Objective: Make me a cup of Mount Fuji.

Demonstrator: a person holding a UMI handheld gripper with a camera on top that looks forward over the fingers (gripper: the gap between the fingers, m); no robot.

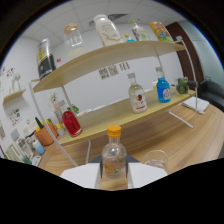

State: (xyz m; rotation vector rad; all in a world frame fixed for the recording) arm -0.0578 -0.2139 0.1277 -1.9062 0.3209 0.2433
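A small clear bottle (114, 156) with an orange cap and an orange label stands upright between my two fingers. My gripper (114, 174) is shut on it, the white fingers (84, 175) pressing on its lower body from both sides. The bottle's base is hidden low between the fingers. A clear empty glass (155, 160) stands on the wooden table (165, 137) just to the right of the bottle, beside my right finger.
Beyond the fingers stands a two-tier wooden shelf (100, 116). Its lower board carries a red bottle (71, 122), a clear bottle with a red label (136, 95) and a blue bottle (163, 90). Several bottles and jars line the top board. An orange pot (44, 135) stands left.
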